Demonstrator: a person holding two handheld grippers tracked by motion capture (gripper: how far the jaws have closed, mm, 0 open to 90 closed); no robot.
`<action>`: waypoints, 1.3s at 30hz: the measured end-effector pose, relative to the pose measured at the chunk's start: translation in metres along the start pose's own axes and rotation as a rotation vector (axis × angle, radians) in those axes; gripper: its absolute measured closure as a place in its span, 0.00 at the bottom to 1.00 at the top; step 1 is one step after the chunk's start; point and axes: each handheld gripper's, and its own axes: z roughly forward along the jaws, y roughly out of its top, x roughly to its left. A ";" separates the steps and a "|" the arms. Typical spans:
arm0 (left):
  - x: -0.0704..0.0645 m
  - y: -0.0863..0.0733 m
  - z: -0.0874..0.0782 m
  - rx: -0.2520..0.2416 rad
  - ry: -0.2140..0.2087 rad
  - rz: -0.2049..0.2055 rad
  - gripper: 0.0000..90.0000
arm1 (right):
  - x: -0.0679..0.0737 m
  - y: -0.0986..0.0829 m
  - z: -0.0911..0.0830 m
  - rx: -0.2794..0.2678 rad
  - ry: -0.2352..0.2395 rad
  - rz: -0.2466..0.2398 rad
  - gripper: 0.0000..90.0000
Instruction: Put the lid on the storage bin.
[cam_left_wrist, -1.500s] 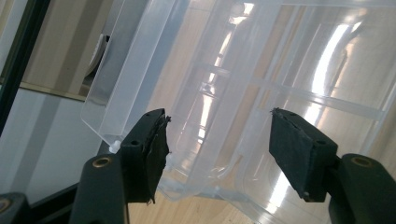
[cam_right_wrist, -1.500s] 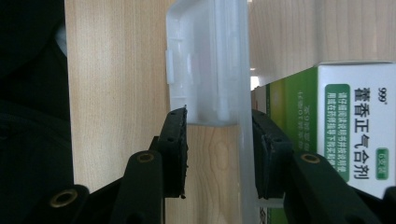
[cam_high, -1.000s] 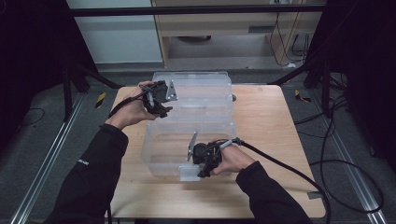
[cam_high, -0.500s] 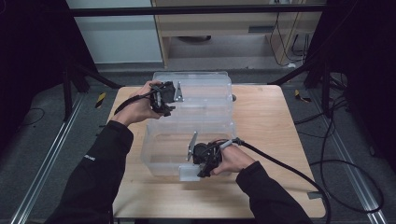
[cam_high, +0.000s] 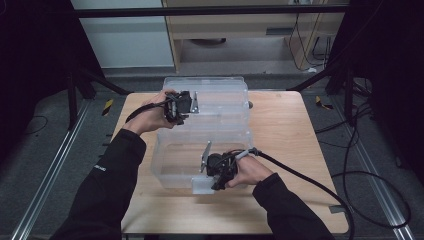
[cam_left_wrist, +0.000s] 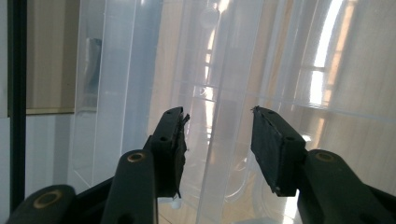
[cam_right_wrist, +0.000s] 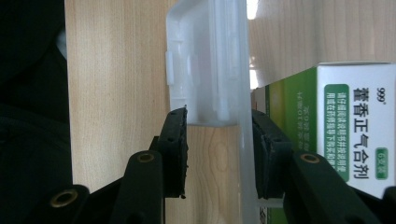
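— Where is the clear plastic box (cam_high: 200, 160) located?

— Centrally, on the wooden table (cam_high: 290, 135); it is seen lying open, with its near half toward the person and its lid (cam_high: 215, 97) spread out behind it, toward the far edge of the table. A white latch tab (cam_high: 202, 185) is carried on the near wall.

— How is the box engaged by the right gripper (cam_high: 216, 176)?

— The near wall is straddled at the latch. As seen in the right gripper view, the translucent wall and latch (cam_right_wrist: 210, 70) are clamped between the two black jaws, one jaw being set outside over the wood and the other inside the box, so the right gripper (cam_right_wrist: 217, 154) is closed on the box. A green-and-white carton (cam_right_wrist: 345, 126) with printed characters is seen just beside the inner jaw, inside the box.

— And the left gripper (cam_high: 187, 105)?

— It is held at the left edge of the lid. In the left gripper view its jaws are spread apart, and a clear plastic rim (cam_left_wrist: 224, 140) is seen rising between them; neither pad is pressed against it, so the left gripper (cam_left_wrist: 217, 140) is released and nothing is gripped.

— What surrounds the table?

— A grey floor (cam_high: 45, 165) is shown on both sides, black cables (cam_high: 360, 165) are trailed at the right, and a pale cabinet (cam_high: 235, 30) is placed beyond the far edge
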 end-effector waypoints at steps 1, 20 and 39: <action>0.000 0.000 0.000 0.003 0.002 0.009 0.63 | 0.000 0.000 0.000 0.000 -0.001 0.002 0.68; 0.000 0.007 0.001 0.054 -0.009 0.088 0.84 | 0.000 0.000 0.000 -0.005 -0.005 0.000 0.69; -0.006 0.009 -0.013 0.002 -0.028 0.121 0.90 | 0.002 -0.002 0.001 -0.021 -0.025 0.027 0.70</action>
